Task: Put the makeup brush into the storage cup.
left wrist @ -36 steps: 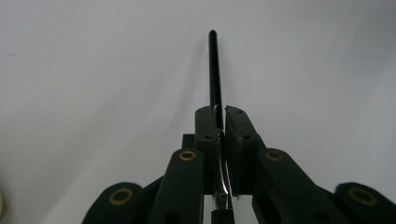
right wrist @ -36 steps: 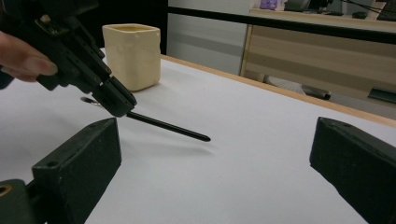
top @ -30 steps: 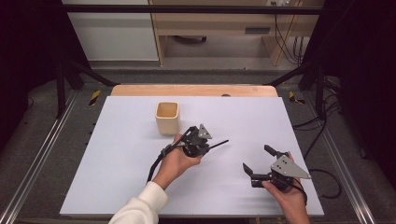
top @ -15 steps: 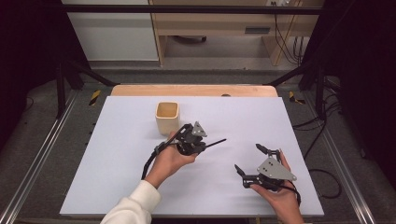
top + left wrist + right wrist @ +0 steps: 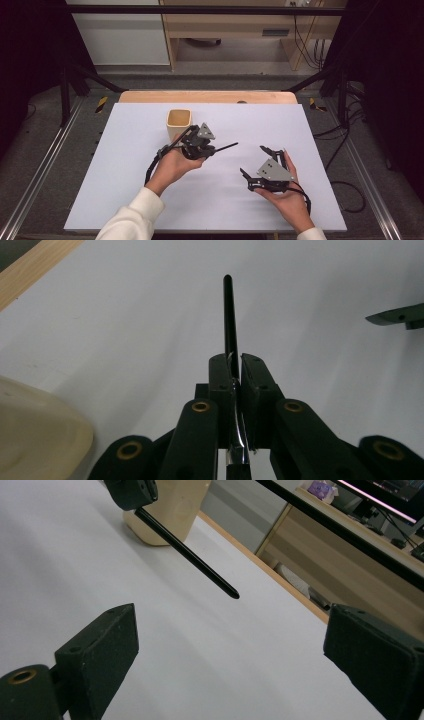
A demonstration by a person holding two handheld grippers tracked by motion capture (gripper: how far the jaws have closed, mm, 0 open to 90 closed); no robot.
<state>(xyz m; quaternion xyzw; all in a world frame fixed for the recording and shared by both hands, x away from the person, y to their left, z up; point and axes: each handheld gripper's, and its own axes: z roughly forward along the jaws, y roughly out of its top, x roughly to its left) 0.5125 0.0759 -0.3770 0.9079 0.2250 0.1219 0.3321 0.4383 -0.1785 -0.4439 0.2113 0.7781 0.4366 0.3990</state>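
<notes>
On the counter: a big white sheet (image 5: 150, 165) covers the top, and a strip of wood (image 5: 207, 97) shows at its far edge.
Left gripper (image 5: 209, 148): it is above the middle of the white sheet, in the person's left hand (image 5: 172, 167). Its jaws are squeezed tight on a thin black stick.
Black stick (image 5: 226, 147): it pokes out past the left gripper's jaws, toward the right gripper. In the left gripper view the black stick (image 5: 230, 315) runs straight out from between the two pads, and its tip hangs in the air over the sheet.
Right gripper (image 5: 256, 161): it is near the front right part of the sheet, in the person's right hand (image 5: 287, 200). Its jaws stand wide apart and have just been closing a little. Nothing is between them.
Stick and right gripper: they are near but not touching. In the right gripper view the stick's tip (image 5: 234, 594) points at the gap between the wide jaws.
Cup (image 5: 179, 123): a tan cup stands upright just behind the left gripper.
</notes>
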